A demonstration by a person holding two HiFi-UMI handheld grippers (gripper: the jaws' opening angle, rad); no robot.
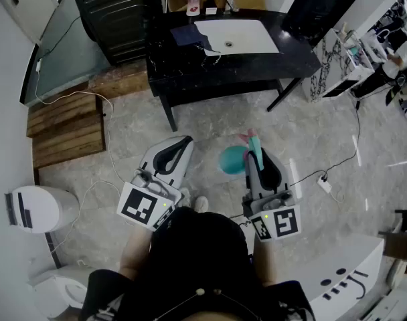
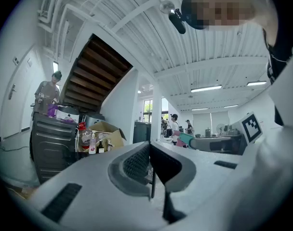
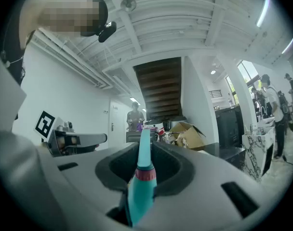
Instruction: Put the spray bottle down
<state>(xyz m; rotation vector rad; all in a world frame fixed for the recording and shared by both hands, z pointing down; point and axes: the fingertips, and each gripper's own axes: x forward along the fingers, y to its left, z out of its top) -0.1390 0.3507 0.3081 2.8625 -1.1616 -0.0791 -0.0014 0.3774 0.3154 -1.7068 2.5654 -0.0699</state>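
Note:
In the head view the teal spray bottle (image 1: 233,159) hangs over the grey floor, its round body left of my right gripper (image 1: 257,151) and its pink-and-teal head between the jaws. In the right gripper view the bottle (image 3: 141,177) runs along the jaws with its pink collar and slim teal neck pressed between them, so this gripper is shut on it. My left gripper (image 1: 183,143) is held level beside it at the left, jaws together and nothing in them. In the left gripper view its tips (image 2: 150,146) meet. The black table (image 1: 230,69) stands ahead.
A white sink basin (image 1: 237,37) and a dark cloth (image 1: 189,35) lie on the black table, with small bottles (image 1: 193,4) at its back. A wooden pallet (image 1: 66,129) and a white bin (image 1: 36,209) are at the left. Cables and a power strip (image 1: 325,186) lie on the floor.

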